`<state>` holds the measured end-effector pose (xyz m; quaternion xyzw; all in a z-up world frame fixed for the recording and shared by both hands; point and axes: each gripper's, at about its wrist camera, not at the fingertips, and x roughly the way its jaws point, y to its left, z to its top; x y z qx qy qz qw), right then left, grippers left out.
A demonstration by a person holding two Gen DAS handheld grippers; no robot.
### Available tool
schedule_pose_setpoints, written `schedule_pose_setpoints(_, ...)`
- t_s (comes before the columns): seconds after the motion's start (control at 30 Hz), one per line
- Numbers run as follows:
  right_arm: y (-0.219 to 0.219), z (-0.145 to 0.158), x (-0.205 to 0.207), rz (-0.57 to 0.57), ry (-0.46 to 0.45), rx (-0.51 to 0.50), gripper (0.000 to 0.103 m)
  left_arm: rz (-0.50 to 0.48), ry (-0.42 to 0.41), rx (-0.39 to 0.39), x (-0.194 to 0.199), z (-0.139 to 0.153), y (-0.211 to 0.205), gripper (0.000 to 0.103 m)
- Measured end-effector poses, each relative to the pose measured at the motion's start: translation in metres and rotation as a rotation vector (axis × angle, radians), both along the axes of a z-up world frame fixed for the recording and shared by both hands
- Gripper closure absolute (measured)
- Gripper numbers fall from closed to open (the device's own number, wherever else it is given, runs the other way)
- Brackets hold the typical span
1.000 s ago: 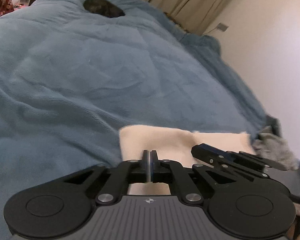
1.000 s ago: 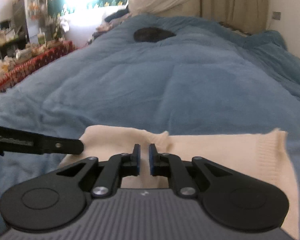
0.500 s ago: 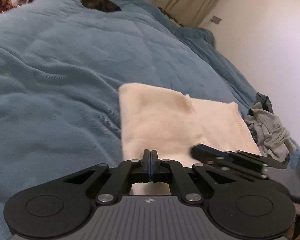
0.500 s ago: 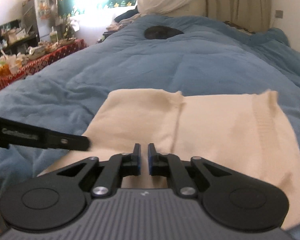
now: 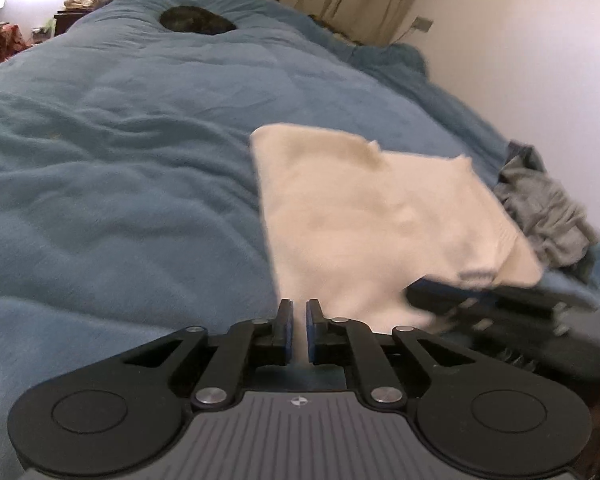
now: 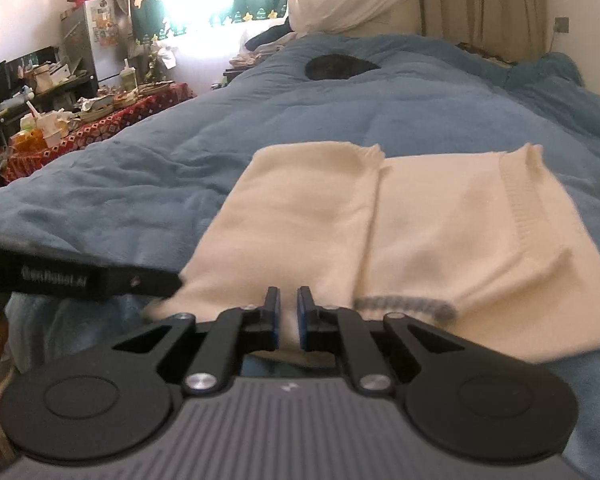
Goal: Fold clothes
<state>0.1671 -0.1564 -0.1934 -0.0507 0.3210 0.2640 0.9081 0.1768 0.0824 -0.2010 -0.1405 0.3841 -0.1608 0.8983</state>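
Since a second ago the cream sweater (image 5: 372,216) has slid toward the foot of the bed (image 5: 112,184) and now shows far more of its folded surface, while the left hand-held gripper (image 5: 296,318) has just been opening, its blue-padded jaws going from pressed together to a narrow gap with nothing between them; the sweater's near edge lies just beyond its tips. The right hand-held gripper (image 6: 288,306) has its jaws a small way apart with the cream knit's near edge lying in the gap, though whether the pads press on it cannot be told. The sweater lies folded on the blue blanket (image 6: 400,96), a crease running from near edge to far edge, a ribbed band (image 6: 524,208) along its right side and a grey-striped cuff (image 6: 404,304) turned up at the near edge. In the left wrist view the right gripper's dark body crosses the sweater's lower right corner; in the right wrist view the left gripper's arm reaches in from the left, its tip at the sweater's near left corner. A crumpled grey garment (image 5: 548,208) sits just beside the sweater by the wall, and a dark round shape (image 6: 340,67) rests well apart near the head of the bed
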Motion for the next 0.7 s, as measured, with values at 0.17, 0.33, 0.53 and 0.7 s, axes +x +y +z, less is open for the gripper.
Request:
schedule_pose_setpoints(0.17,0.001,0.015,-0.011,0.015,-0.025,0.041,0.092,0.022,-0.072,-0.108,-0.011,0.019,0.008,0.099)
schedule_pose_setpoints(0.33,0.011,0.008,-0.011,0.021,-0.01,0.006,0.092,-0.061,-0.086,-0.082,-0.005,0.021,-0.022,0.098)
schedule_pose_setpoints(0.53,-0.006,-0.01,-0.013,0.003,-0.005,-0.015,0.095,-0.062,-0.045,-0.037,-0.007,-0.007,-0.023,0.1)
schedule_pose_setpoints(0.7,-0.018,0.0,-0.022,-0.007,-0.002,0.016,0.091,-0.05,-0.039,-0.036,-0.018,-0.001,-0.016,0.101)
